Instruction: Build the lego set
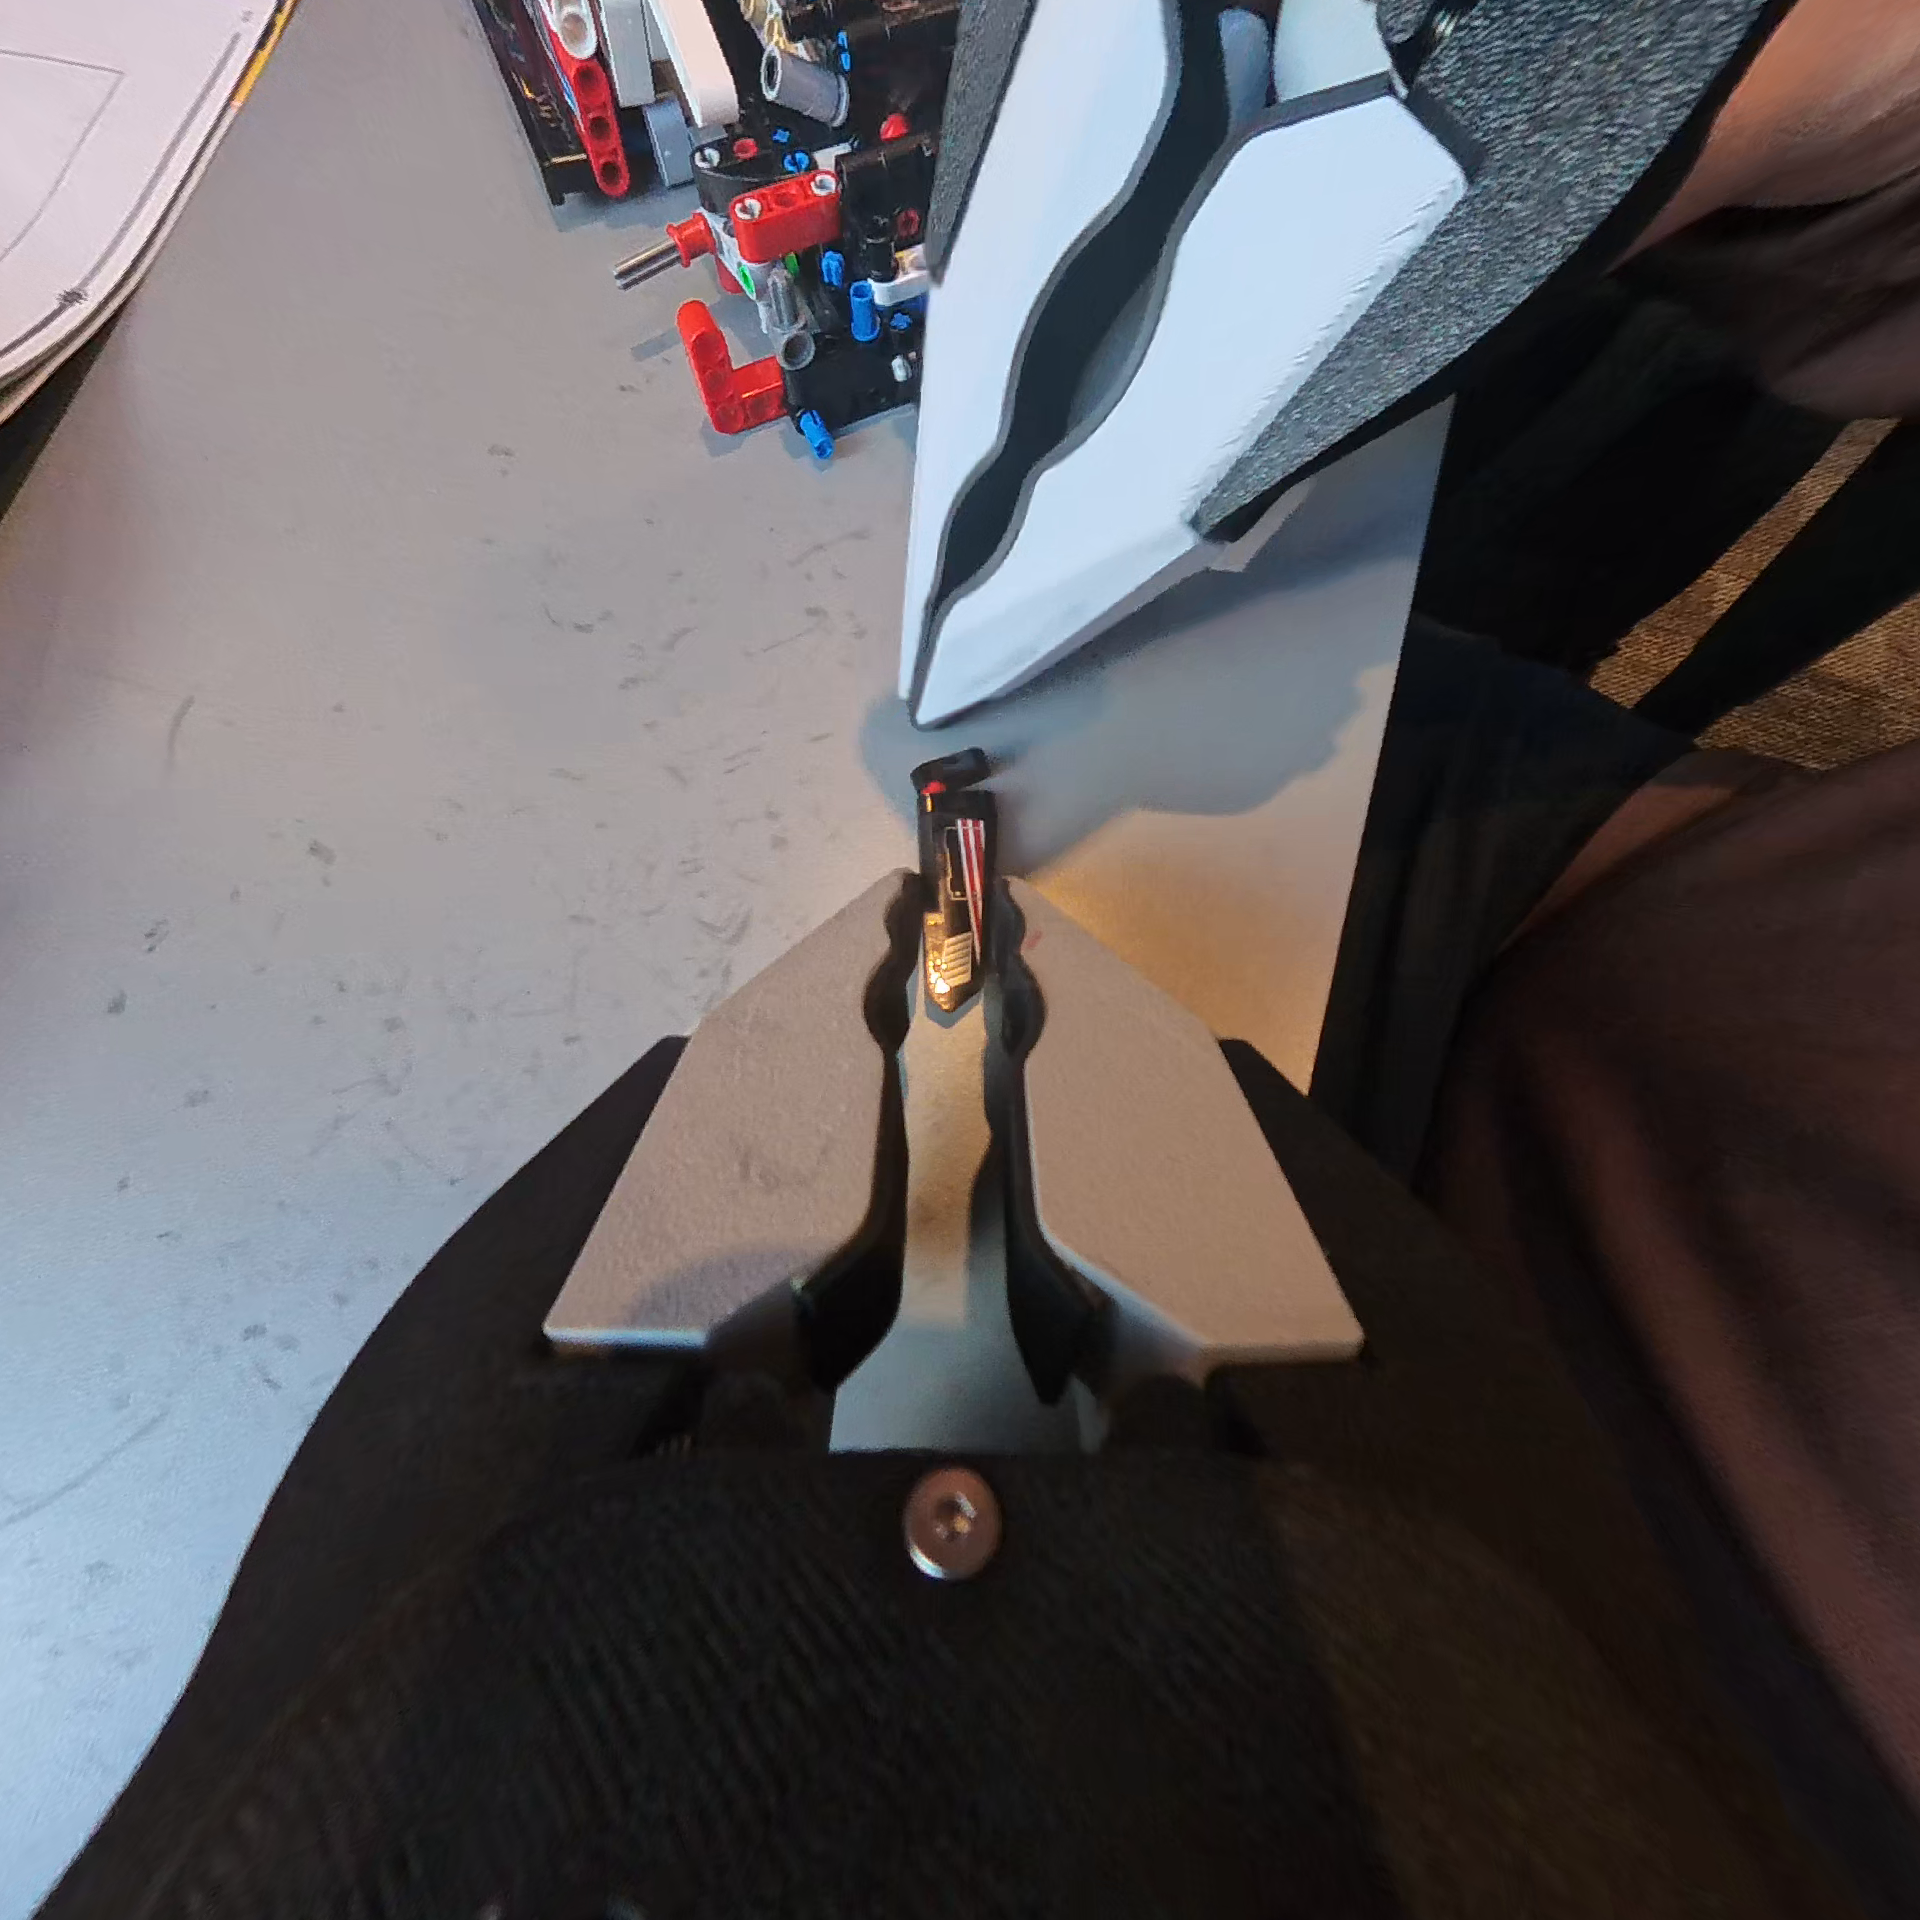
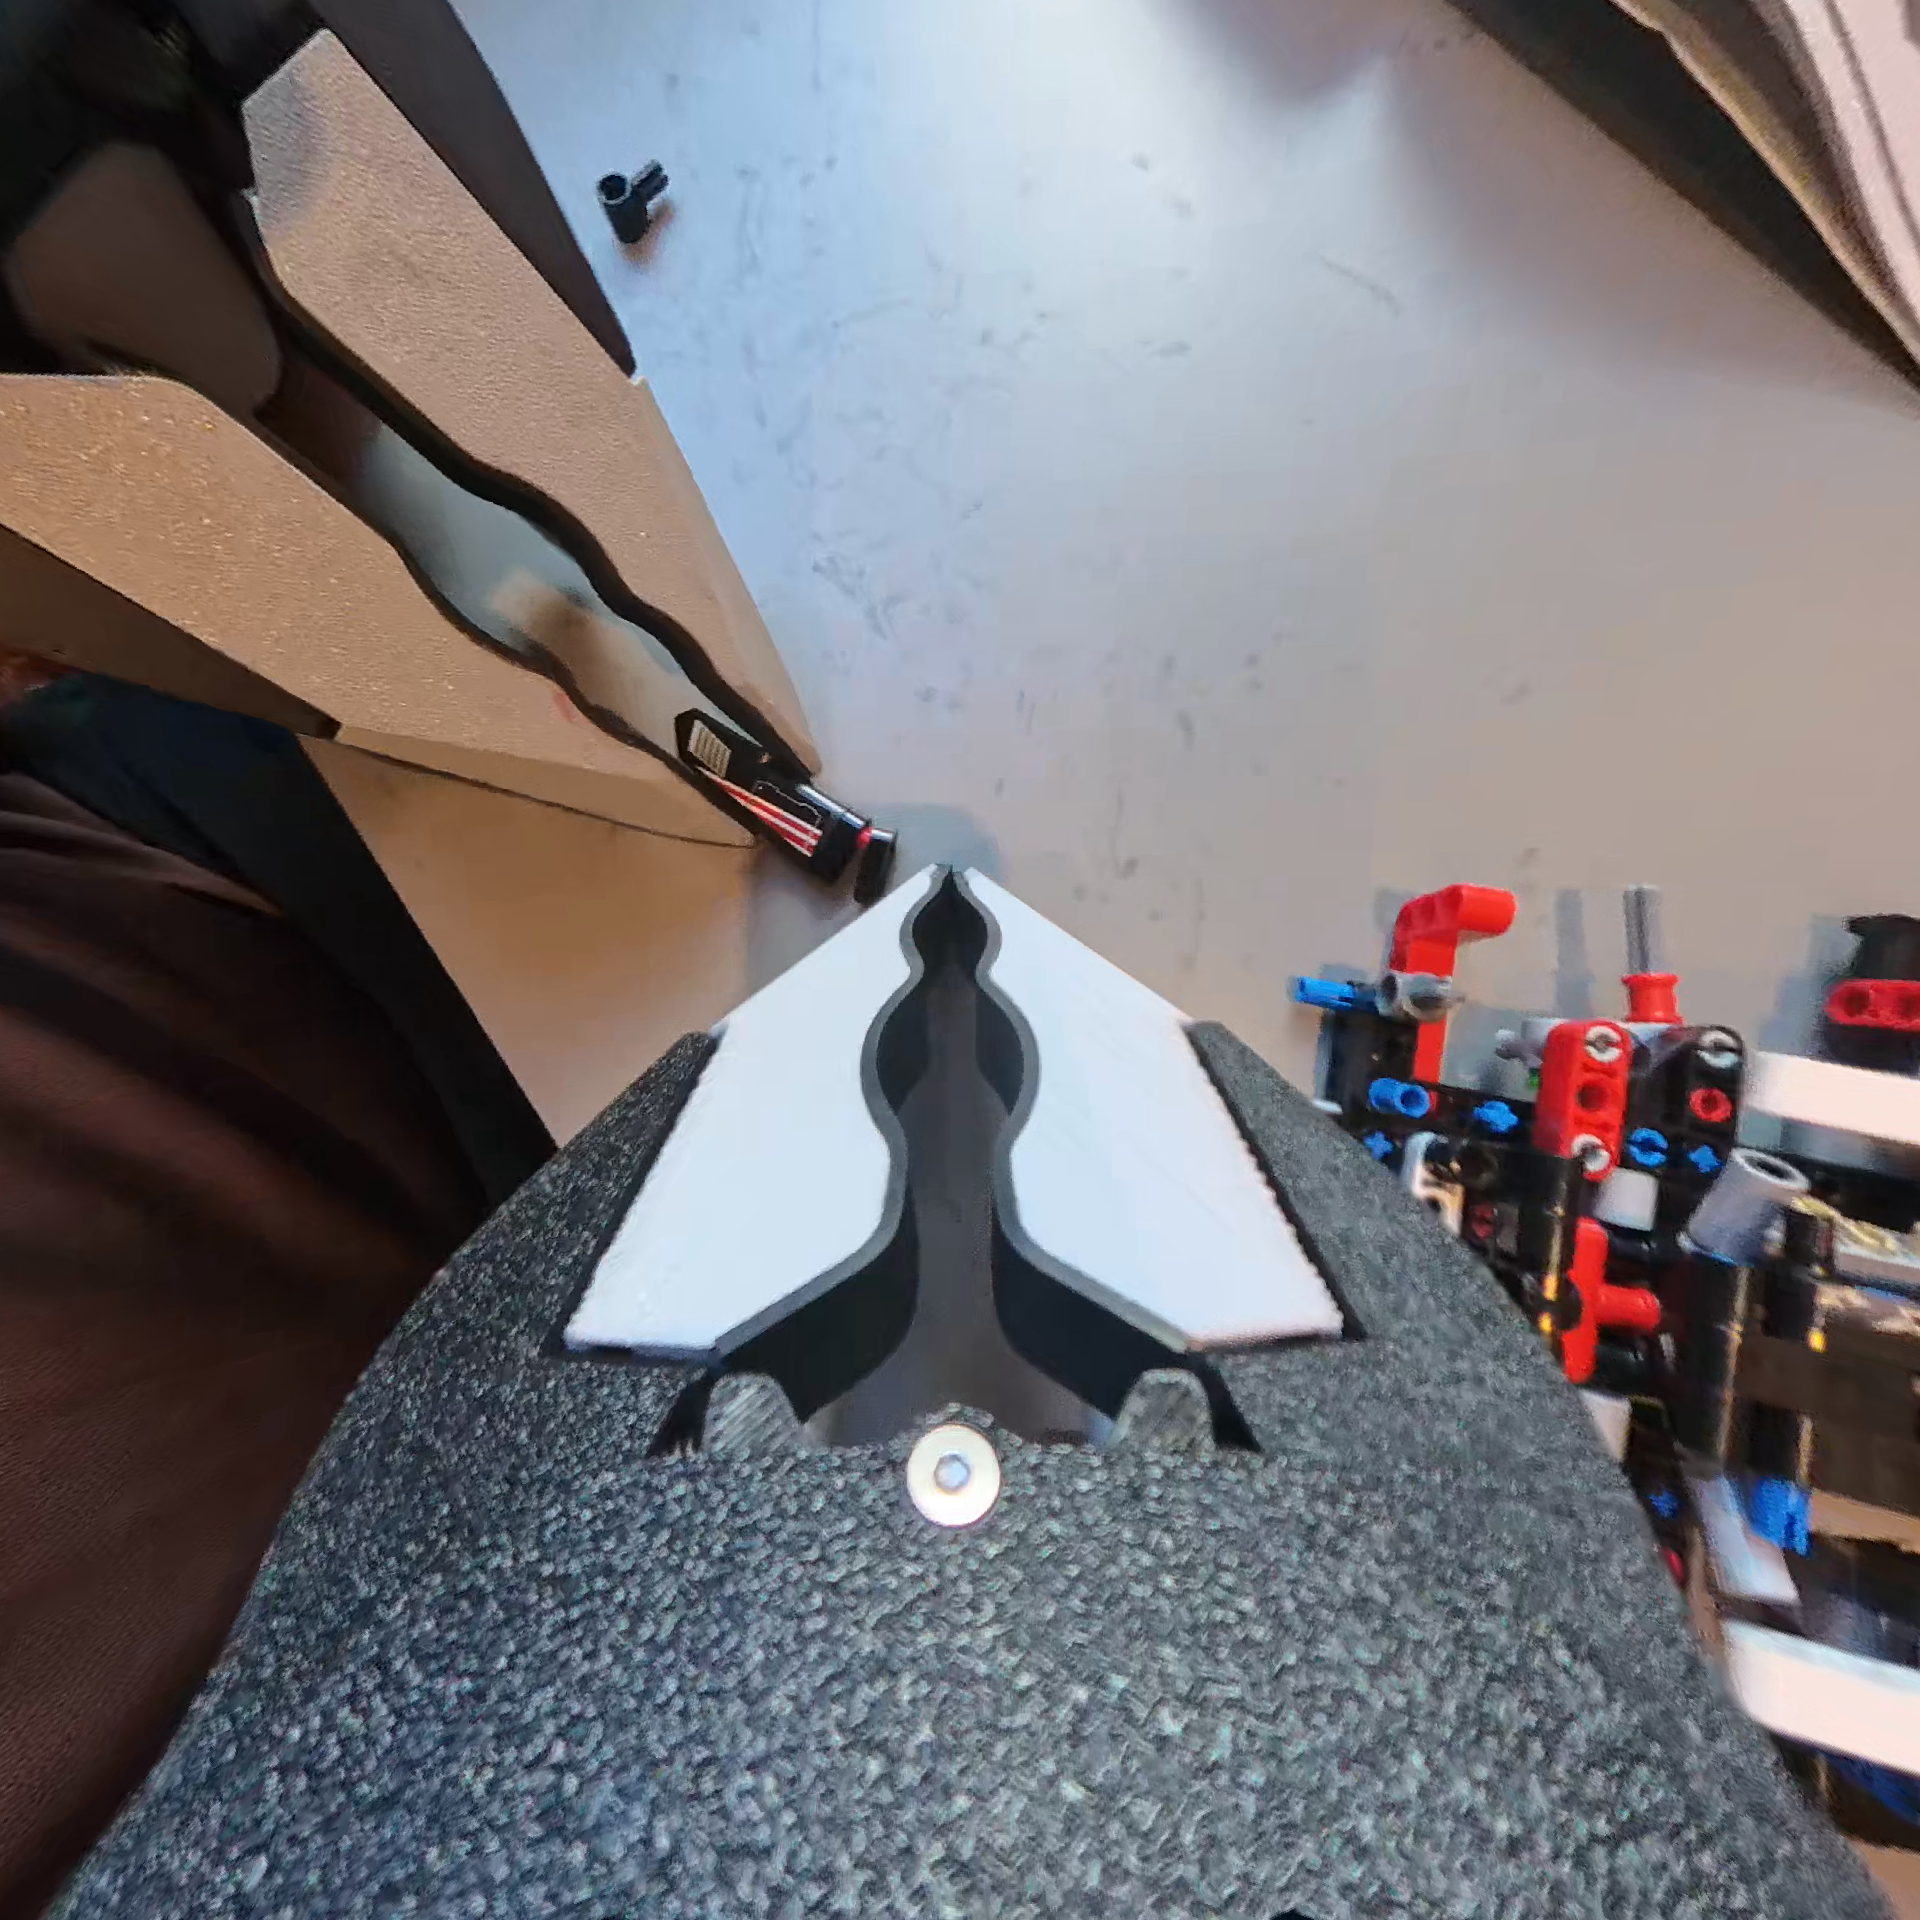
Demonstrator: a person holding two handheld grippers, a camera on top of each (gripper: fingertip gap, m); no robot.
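Observation:
My left gripper (image 1: 954, 894) is shut on a small black panel piece with red and white stripes (image 1: 958, 883), held above the grey table near its front edge. A black and red pin sticks out of the piece's far end (image 1: 948, 771). The piece also shows in the right wrist view (image 2: 790, 805), clamped in the left gripper (image 2: 790, 769). My right gripper (image 2: 948, 878) is shut and empty, its tips just short of the pin end. It also shows in the left wrist view (image 1: 925, 707). The partly built black, red and blue model (image 1: 821, 270) stands behind; it shows too in the right wrist view (image 2: 1590, 1143).
A loose black connector (image 2: 634, 197) lies on the table (image 1: 416, 727). White sheets of paper (image 1: 94, 177) lie at the far left. A person's dark clothing (image 1: 1662, 1143) fills the right side, beyond the table edge. Only a small space, under 4 cm, lies between the two pairs of fingers.

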